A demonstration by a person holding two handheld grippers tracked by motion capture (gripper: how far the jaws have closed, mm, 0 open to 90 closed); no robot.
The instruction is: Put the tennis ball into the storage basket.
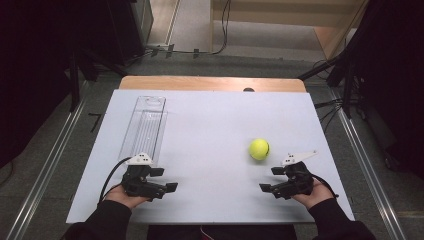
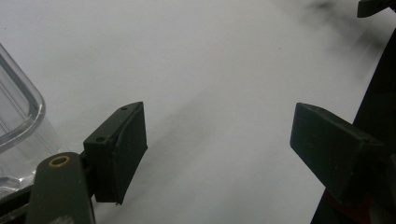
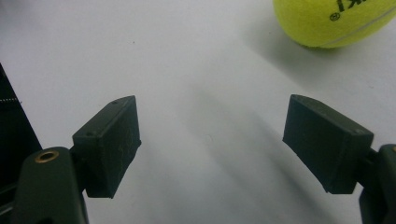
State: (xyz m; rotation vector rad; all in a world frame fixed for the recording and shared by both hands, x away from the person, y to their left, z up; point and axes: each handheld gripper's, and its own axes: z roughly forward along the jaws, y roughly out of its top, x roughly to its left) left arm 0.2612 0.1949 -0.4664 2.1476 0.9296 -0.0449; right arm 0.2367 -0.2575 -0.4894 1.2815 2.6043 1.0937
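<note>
A yellow tennis ball lies on the white table top, right of centre. My right gripper rests low near the front right, open, with nothing between its jaws; the ball sits beyond its right jaw at the top of the right gripper view. A clear plastic tube container lies lengthwise at the left. My left gripper sits just in front of the container's near end, open and empty. The container's rounded corner shows at the left edge of the left gripper view.
The white board lies on a wooden table. Metal rails run along both sides. Dark equipment and cables stand beyond the table's far corners. The board's front edge is close behind both hands.
</note>
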